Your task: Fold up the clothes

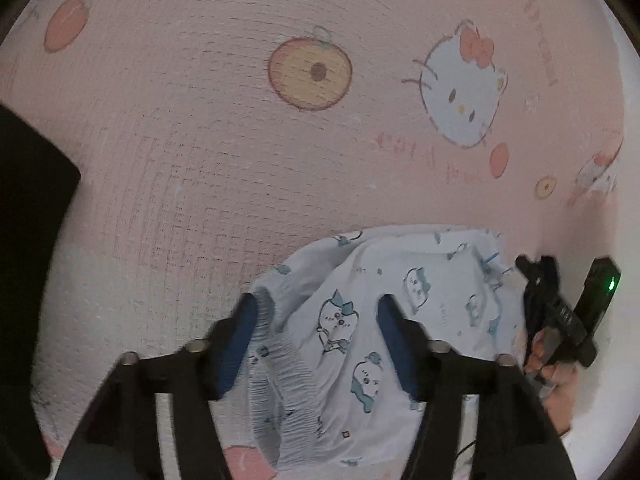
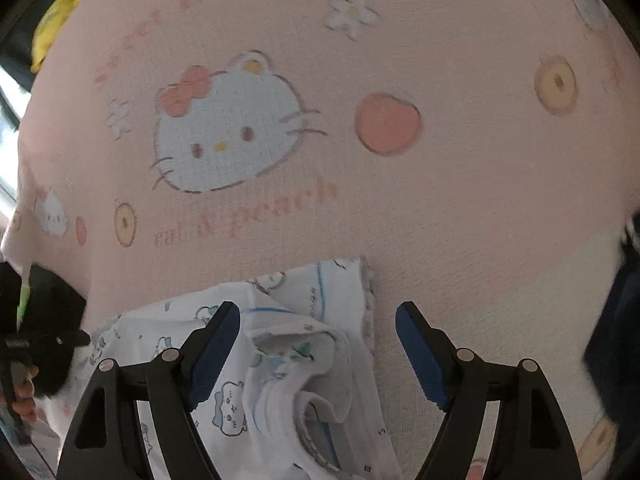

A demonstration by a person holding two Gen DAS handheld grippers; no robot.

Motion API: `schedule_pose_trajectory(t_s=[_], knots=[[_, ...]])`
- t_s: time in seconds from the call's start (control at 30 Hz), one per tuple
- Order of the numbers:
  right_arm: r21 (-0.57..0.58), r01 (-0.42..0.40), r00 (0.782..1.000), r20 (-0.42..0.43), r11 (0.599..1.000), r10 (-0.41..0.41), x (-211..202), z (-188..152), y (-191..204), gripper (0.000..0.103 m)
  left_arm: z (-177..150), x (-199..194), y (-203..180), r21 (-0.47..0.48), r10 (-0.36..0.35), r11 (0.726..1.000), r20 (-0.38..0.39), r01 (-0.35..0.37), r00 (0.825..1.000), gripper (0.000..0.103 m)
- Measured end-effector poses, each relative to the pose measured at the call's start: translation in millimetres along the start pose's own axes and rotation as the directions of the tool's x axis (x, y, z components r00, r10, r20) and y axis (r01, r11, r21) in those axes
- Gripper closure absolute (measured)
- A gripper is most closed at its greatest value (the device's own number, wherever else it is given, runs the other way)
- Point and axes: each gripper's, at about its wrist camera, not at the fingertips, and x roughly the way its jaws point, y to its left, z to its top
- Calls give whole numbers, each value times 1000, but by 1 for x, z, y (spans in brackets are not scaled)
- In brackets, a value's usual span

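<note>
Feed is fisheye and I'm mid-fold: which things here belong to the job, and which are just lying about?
Job:
- white cartoon-print garment, crumpled on the bed
- left claw, open over it
- right claw, open over it

Lying about:
- pink Hello Kitty sheet, underneath the garment
- yellow item at the far edge
- dark object at the left edge

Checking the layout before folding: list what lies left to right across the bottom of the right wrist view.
Other claw in the hand → patterned white garment → bare pink bedsheet → dark blurred object at the edge.
</note>
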Motion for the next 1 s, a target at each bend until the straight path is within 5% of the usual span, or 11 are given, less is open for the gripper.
schedule_pose_trajectory(t_s=[0.13, 0.23, 0.4, 0.53, 0.7, 0.77, 0.8, 0.87, 0.93, 1.0], knots=[[-107, -31, 999, -20, 994, 29, -2, -8, 18, 24, -2, -1, 5, -32, -26, 999, 23, 27, 999, 42], [-74, -69, 997, -46, 995, 66, -3, -14, 16, 39, -3, 2, 4, -31, -32, 999, 23, 32, 999, 42], [-70, -86, 994, -80, 994, 80, 5, -19, 18, 53, -5, 14, -18, 80, 86, 993, 56, -91, 995, 42], [-92, -40, 994, -107, 995, 30, 4, -20, 22, 53, -12, 17, -31, 178, 171, 967, 88, -184, 981, 42], [-59, -133, 988, -82, 989, 128, 1, -19, 23, 64, -14, 28, -30, 183, 185, 963, 83, -197, 979, 42], [-101, -86, 993, -86, 991, 77, 7, -20, 26, 71, -14, 29, -28, 175, 181, 966, 82, -192, 980, 43], [-120, -58, 995, -90, 991, 48, 11, -21, 26, 83, -14, 29, -28, 176, 183, 965, 87, -195, 979, 43], [-142, -20, 995, -101, 990, 6, 22, -21, 25, 97, -13, 29, -29, 186, 199, 959, 97, -214, 975, 57], [-151, 19, 996, -85, 988, -32, 30, -18, 25, 97, -12, 29, -29, 200, 212, 953, 103, -229, 972, 68], [-143, 74, 995, -51, 987, -82, 33, -13, 21, 99, -10, 28, -29, 212, 214, 949, 104, -232, 971, 70]])
